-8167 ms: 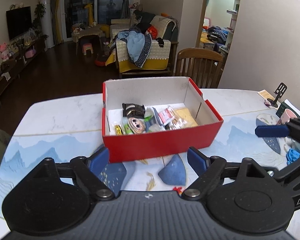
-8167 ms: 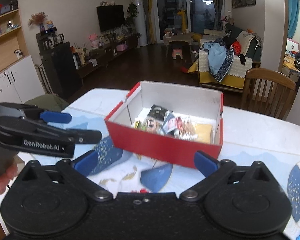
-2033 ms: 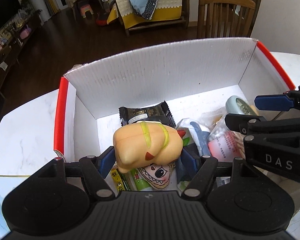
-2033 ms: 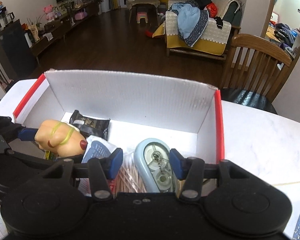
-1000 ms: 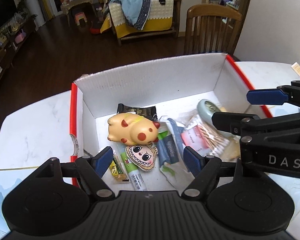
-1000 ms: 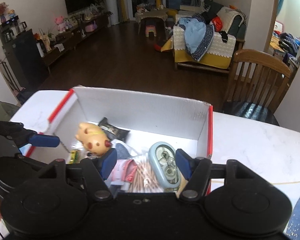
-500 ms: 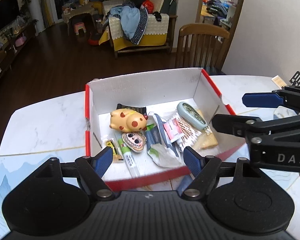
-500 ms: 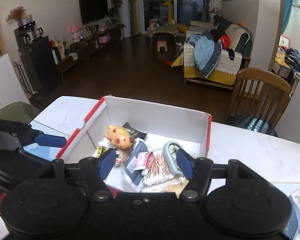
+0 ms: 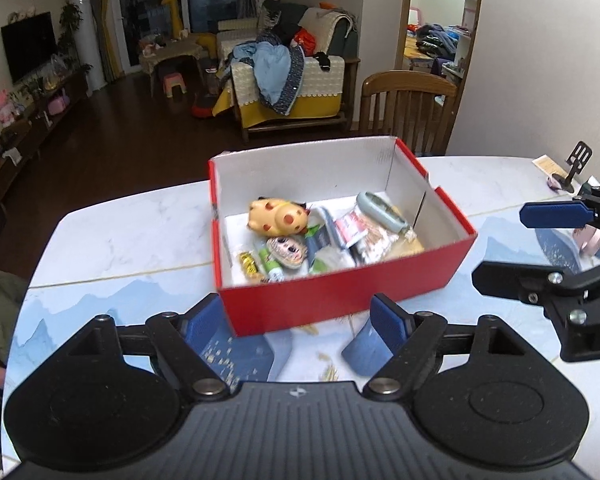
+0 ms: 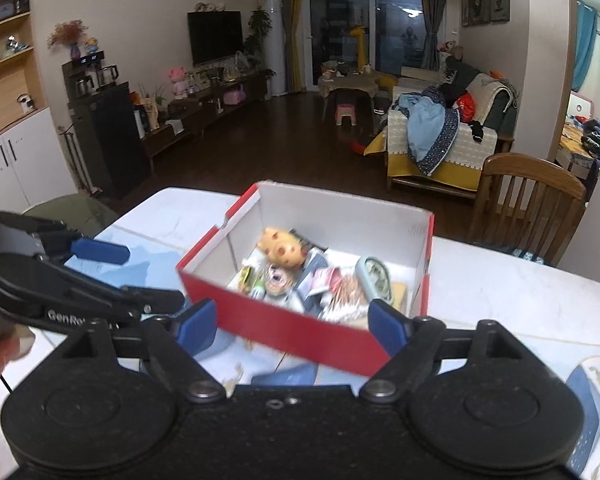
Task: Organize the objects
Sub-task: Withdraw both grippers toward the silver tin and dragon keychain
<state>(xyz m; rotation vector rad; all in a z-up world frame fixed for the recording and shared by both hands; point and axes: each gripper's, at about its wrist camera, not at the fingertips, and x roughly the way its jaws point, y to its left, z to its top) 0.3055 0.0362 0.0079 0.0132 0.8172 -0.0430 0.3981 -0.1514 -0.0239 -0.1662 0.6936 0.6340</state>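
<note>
A red box (image 9: 340, 288) with white inner walls stands on the table; it also shows in the right wrist view (image 10: 284, 324). Inside lie a yellow spotted pig toy (image 9: 278, 216) (image 10: 284, 250), a doll-face charm (image 9: 286, 250), a grey-blue tape dispenser (image 9: 382, 206) (image 10: 374, 274), cotton swabs and snack packets. My left gripper (image 9: 300, 322) is open and empty, in front of the box's near wall. My right gripper (image 10: 290, 326) is open and empty, also in front of the box; it shows at the right of the left wrist view (image 9: 540, 240).
The table (image 9: 132, 232) has a white marble top with blue mountain print. A pink mug (image 9: 592, 240) and a black phone stand (image 9: 576, 164) sit at its right end. A wooden chair (image 9: 408, 108) stands behind the table.
Both grippers have pulled back and up from the box, open and empty. The pig toy, released about a second ago, lies in the box, as does the tape dispenser.
</note>
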